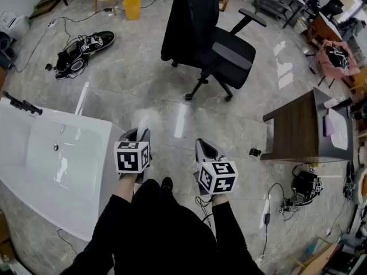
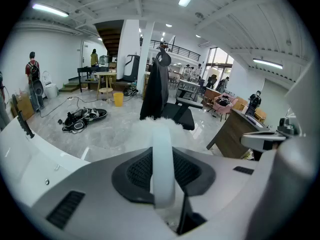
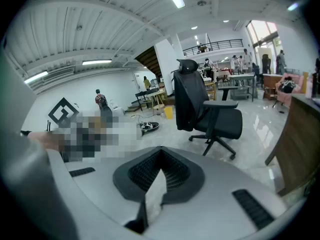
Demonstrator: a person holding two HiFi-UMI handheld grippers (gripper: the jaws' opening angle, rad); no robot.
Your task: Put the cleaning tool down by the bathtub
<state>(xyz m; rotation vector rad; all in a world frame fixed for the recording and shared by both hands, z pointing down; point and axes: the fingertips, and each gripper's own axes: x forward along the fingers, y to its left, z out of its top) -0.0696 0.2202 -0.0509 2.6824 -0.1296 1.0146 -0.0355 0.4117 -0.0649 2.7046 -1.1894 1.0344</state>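
My left gripper (image 1: 141, 133) is shut on the cleaning tool (image 1: 143, 123), a white handle with a fluffy white head. In the left gripper view the handle (image 2: 163, 166) runs upright across the black pad and the fluffy head (image 2: 161, 124) sticks out past the jaws. The gripper hangs just right of the white bathtub (image 1: 34, 153), near its right rim; the same bathtub (image 2: 25, 149) fills the lower left of the left gripper view. My right gripper (image 1: 201, 146) hovers beside it over the floor, shut, with nothing in it.
A black office chair (image 1: 229, 56) draped with a black coat (image 1: 192, 16) stands ahead. At the right is a wooden desk (image 1: 298, 128), with cables and chargers (image 1: 304, 185) on the floor by it. Shoes (image 1: 86, 46) and a yellow bucket (image 1: 132, 7) lie further off.
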